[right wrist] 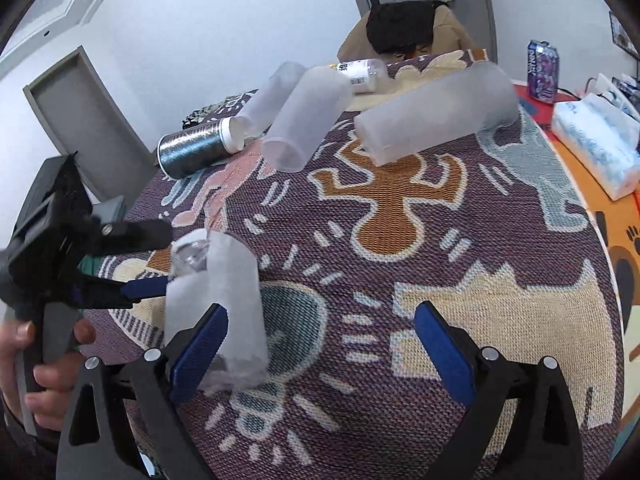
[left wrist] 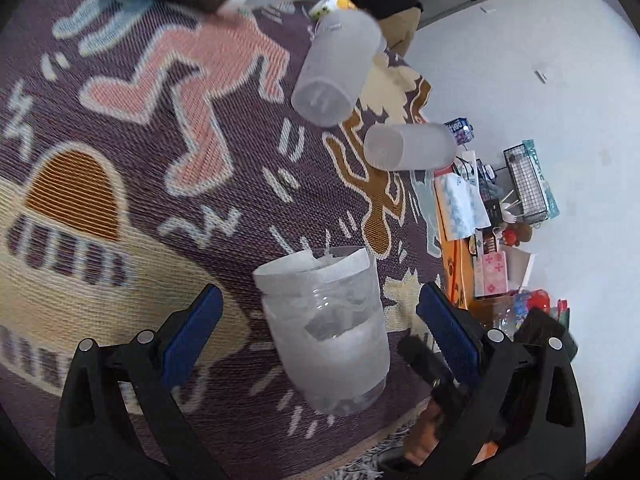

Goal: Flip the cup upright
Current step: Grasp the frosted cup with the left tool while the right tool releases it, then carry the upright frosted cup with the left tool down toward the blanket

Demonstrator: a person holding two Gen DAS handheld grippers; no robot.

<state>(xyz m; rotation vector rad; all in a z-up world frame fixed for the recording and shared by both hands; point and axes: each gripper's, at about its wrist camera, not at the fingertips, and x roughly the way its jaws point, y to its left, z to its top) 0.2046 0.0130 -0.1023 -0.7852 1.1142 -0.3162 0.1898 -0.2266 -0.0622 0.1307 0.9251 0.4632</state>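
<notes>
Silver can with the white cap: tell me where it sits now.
In the right wrist view the silver can lies on its side at the mat's far left, its cap beside the leftmost frosted cup.

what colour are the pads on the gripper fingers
Blue pads on black arms, clearest in the right wrist view.

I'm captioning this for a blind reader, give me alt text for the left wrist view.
A taped clear plastic cup stands between the open left tongs, untouched, on a patterned woven mat. Two frosted cups lie on their sides farther back.
</notes>
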